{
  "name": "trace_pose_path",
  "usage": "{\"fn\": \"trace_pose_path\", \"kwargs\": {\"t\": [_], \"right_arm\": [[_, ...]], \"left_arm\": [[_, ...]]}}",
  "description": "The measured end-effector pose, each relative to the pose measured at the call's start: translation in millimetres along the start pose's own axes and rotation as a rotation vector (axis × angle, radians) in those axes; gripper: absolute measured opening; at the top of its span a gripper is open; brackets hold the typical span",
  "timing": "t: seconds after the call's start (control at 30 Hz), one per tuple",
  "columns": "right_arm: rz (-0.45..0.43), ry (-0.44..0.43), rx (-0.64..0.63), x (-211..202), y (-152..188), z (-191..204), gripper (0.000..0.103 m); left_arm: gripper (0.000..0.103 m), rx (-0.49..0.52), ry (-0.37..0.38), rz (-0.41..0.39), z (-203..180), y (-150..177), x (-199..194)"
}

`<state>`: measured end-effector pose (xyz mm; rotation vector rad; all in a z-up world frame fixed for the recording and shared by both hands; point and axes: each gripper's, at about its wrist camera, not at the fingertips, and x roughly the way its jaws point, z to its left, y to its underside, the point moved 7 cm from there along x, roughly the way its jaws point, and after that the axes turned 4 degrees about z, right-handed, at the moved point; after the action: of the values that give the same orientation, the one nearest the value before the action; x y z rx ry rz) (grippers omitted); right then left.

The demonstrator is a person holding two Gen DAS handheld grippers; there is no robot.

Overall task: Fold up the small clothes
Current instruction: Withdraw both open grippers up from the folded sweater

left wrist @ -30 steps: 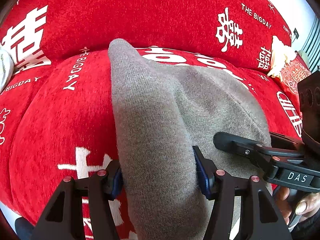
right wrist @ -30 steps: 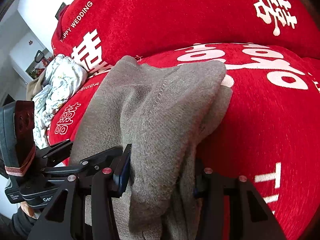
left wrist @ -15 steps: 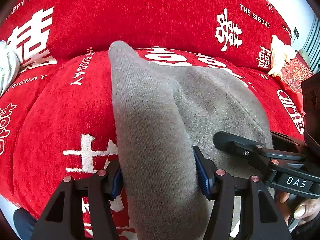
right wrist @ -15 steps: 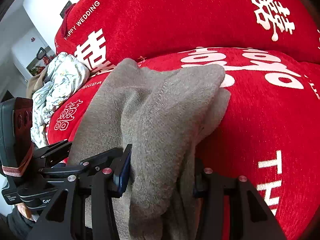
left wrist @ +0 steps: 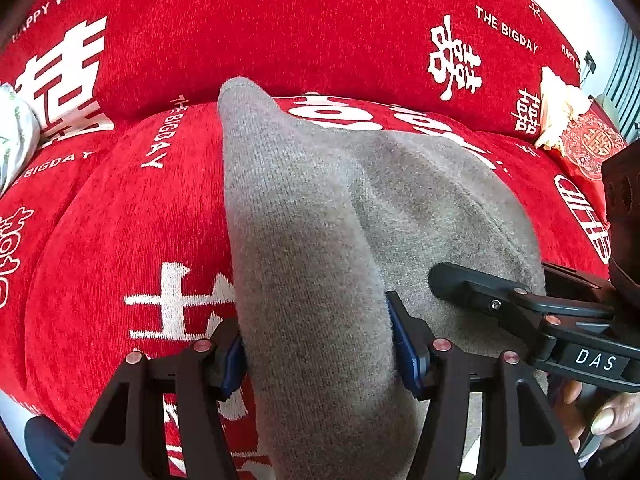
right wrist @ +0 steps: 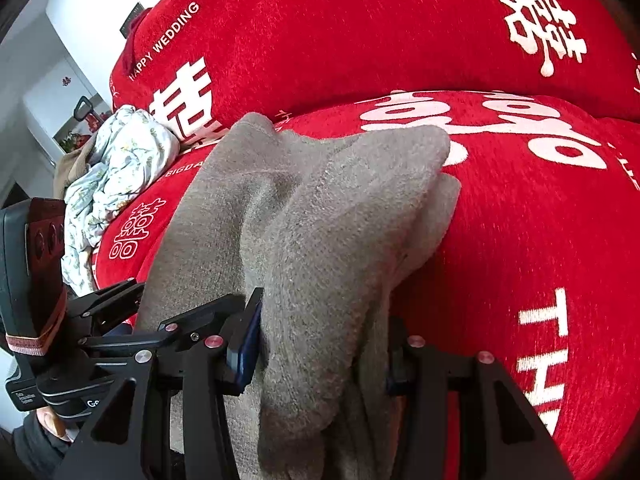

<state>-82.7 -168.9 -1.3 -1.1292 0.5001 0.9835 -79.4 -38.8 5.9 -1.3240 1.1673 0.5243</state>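
Observation:
A grey knitted garment [left wrist: 312,240] lies on the red sofa seat [left wrist: 120,232], with its near edge lifted in two bunched folds. My left gripper [left wrist: 320,352] is shut on the left fold, blue pads pressing both sides. My right gripper [right wrist: 320,352] is shut on the right fold [right wrist: 340,240], which stands up as a thick ridge and hangs down between the fingers. Each gripper shows in the other's view: the right gripper [left wrist: 480,296] lies across the cloth, and the left gripper [right wrist: 160,320] sits close beside it. The garment's near hem is hidden below the grippers.
The sofa backrest [left wrist: 280,32] rises behind the seat, red with white lettering. A crumpled floral cloth [right wrist: 116,168] lies on the seat's left end. At the right end sit a cream object [left wrist: 560,116] and a red patterned cushion [left wrist: 592,144]. A hand [left wrist: 600,412] holds the right gripper.
The sofa's pattern has slid a little right and down in both views. Both grippers keep their hold on the grey cloth, whose shape is the same.

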Motion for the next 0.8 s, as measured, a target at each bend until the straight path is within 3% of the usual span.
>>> {"fn": "trace_pose_path", "kwargs": {"t": [0.03, 0.1, 0.17, 0.4, 0.5, 0.67, 0.8], "right_arm": [[0.002, 0.0, 0.001, 0.1, 0.1, -0.3, 0.051], [0.016, 0.004, 0.014, 1.0, 1.5, -3.4, 0.064], [0.012, 0.039, 0.037, -3.3, 1.8, -9.1, 0.07], [-0.167, 0.046, -0.024, -56.9, -9.8, 5.9, 0.07], [-0.189, 0.025, -0.096, -64.7, -13.4, 28.7, 0.07], [-0.079, 0.006, -0.122, -29.7, -10.3, 36.6, 0.07], [-0.014, 0.073, -0.086, 4.9, -2.7, 8.8, 0.069]], "left_arm": [[0.066, -0.003, -0.005, -0.001, 0.8, 1.0, -0.4], [0.071, -0.013, -0.031, -0.006, 3.7, 2.6, -2.8], [0.071, -0.021, -0.039, -0.004, 6.1, 3.5, -10.8], [0.071, -0.011, -0.152, -0.158, 13.6, -11.6, -62.7], [0.071, -0.047, -0.166, -0.171, 21.9, -17.8, -65.3], [0.071, -0.015, -0.263, -0.062, 30.3, -16.3, -28.7], [0.071, -0.016, -0.226, -0.039, 30.1, -17.5, -17.8]]}}
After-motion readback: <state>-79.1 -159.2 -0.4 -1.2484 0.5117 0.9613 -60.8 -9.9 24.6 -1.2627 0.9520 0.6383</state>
